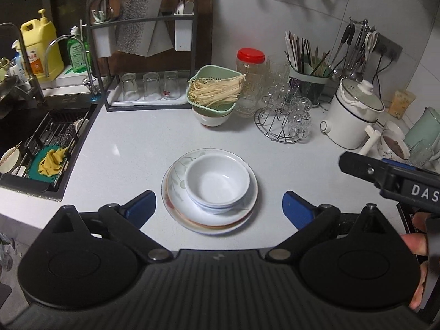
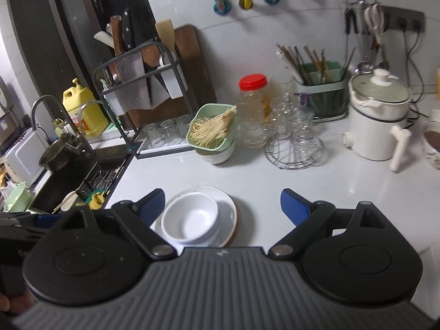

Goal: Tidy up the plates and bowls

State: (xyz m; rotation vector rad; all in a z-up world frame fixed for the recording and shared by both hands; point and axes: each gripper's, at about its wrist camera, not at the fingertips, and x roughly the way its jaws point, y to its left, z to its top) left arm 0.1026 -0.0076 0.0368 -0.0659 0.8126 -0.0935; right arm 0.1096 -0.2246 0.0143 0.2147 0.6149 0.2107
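Observation:
On the white counter (image 1: 123,151) stands a stack of plates (image 1: 189,217), the top one with a leaf pattern. White bowls (image 1: 217,181) are nested on it. My left gripper (image 1: 217,196) hovers above and in front of the stack, open, its blue pads wide of the plates on both sides, nothing between them. In the right wrist view the same bowls (image 2: 189,217) and plates (image 2: 228,214) lie low and left of centre. My right gripper (image 2: 222,192) is open and empty, off to the stack's right. One of its black fingers (image 1: 357,165) shows at the right edge.
A green colander of noodles (image 1: 214,90) rests on a white bowl (image 1: 210,119) behind the stack. The sink (image 1: 41,143) lies left. A glass rack (image 1: 283,121), red-lidded jar (image 1: 250,68), white pot (image 1: 352,118) and mug (image 1: 393,145) crowd the back right. A dish rack (image 1: 145,93) stands behind.

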